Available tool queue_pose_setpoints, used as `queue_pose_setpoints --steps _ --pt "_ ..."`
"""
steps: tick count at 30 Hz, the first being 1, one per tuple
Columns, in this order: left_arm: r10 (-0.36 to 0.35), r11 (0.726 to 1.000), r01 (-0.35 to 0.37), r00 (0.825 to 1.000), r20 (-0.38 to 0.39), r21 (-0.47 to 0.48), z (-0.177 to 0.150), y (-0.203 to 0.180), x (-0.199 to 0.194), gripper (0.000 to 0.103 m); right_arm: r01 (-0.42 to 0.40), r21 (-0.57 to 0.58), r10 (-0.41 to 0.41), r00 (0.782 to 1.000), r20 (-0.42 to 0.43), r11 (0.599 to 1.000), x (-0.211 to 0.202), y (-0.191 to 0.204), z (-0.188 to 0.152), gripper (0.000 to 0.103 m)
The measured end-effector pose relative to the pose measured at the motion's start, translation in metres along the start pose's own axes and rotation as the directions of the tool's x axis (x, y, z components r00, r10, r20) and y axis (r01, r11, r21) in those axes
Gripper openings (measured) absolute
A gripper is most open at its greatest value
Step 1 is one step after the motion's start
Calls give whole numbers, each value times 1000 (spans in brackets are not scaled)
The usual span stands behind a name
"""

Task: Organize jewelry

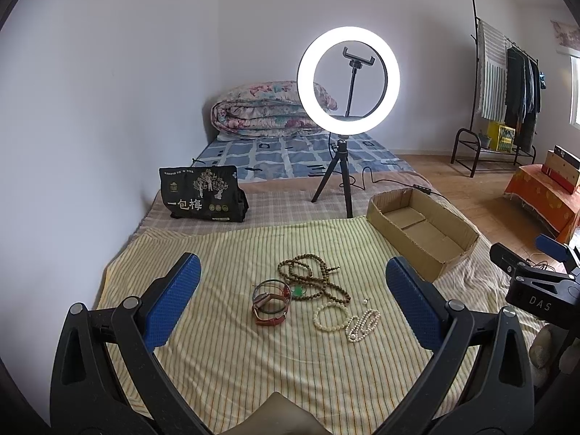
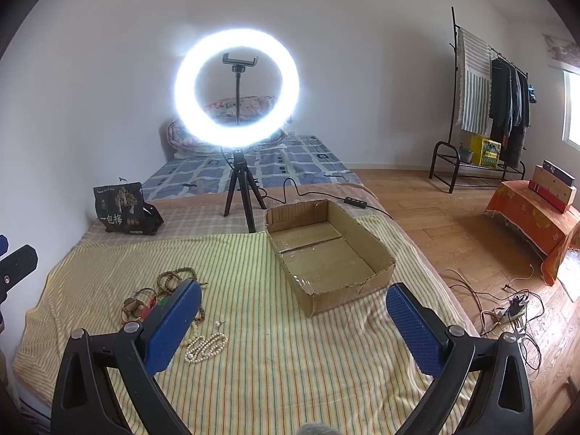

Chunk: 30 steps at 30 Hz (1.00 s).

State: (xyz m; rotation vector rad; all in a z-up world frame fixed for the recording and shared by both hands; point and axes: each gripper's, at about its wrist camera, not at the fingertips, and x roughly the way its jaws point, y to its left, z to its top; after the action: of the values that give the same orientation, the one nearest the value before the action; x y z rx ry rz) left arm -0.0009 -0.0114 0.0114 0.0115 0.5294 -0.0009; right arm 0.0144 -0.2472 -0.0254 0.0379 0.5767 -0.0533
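Note:
A small heap of jewelry lies on the yellow striped cloth [image 1: 224, 362]: brown wooden bead strings [image 1: 313, 279], a red-strapped watch with bangles [image 1: 270, 308], a cream bead bracelet [image 1: 328, 317] and a pearl strand [image 1: 362, 324]. My left gripper [image 1: 293, 297] hovers above the heap, open, nothing between its blue pads. An empty cardboard box [image 2: 326, 250] stands to the right of the heap. My right gripper [image 2: 293, 322] is open over bare cloth in front of the box; its left pad hides part of the jewelry. The pearl strand [image 2: 206, 346] shows beside that pad.
A lit ring light on a tripod [image 1: 348, 79] stands behind the cloth, its cable trailing right. A black printed bag [image 1: 203, 195] sits at the back left by the wall. Cables and a power strip [image 2: 511, 311] lie on the wooden floor to the right.

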Motion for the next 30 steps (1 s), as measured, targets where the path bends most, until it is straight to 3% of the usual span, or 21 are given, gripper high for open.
queue_pose_setpoints --steps 30 --pt "0 1000 0 1000 -4 -3 -1 0 3 103 0 6 1 1000 -18 1000 3 -1 -2 103"
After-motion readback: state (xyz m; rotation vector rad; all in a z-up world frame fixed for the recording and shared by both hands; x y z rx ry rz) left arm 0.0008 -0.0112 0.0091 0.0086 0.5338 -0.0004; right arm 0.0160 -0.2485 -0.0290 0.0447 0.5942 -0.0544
